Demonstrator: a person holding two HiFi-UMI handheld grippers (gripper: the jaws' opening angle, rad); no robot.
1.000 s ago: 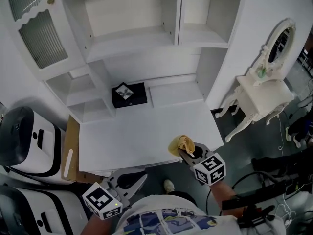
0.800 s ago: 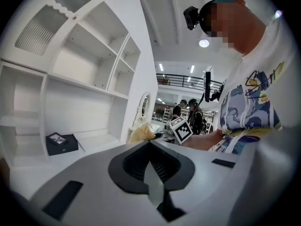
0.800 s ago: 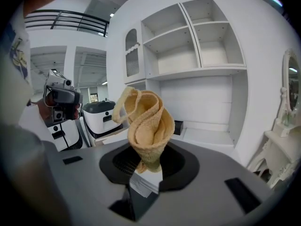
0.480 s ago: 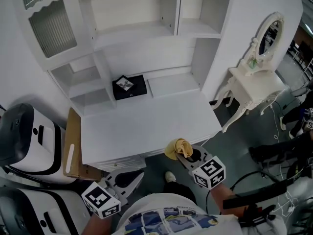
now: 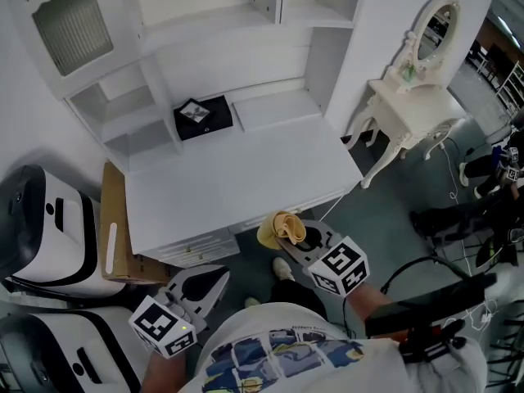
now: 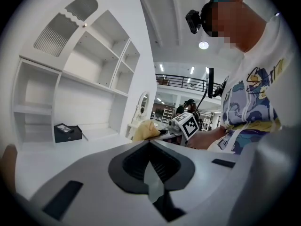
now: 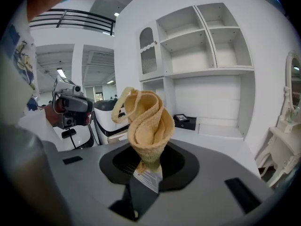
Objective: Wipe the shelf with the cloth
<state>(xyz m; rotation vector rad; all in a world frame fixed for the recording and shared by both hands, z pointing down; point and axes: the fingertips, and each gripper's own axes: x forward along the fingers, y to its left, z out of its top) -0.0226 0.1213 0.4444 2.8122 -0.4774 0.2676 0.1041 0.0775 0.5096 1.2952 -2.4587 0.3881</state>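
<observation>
The right gripper (image 5: pixel 296 237) pinches a crumpled yellow woven cloth (image 7: pixel 146 121) by its lower end. The bundle stands up from the clamped jaws, just off the front edge of the white desk top (image 5: pixel 237 182). The left gripper (image 5: pixel 206 283), lower and leftward, has its jaws pressed together on nothing. Behind the desk top rises the white shelf unit (image 5: pixel 205 24), with a small black box (image 5: pixel 203 118) at its foot.
</observation>
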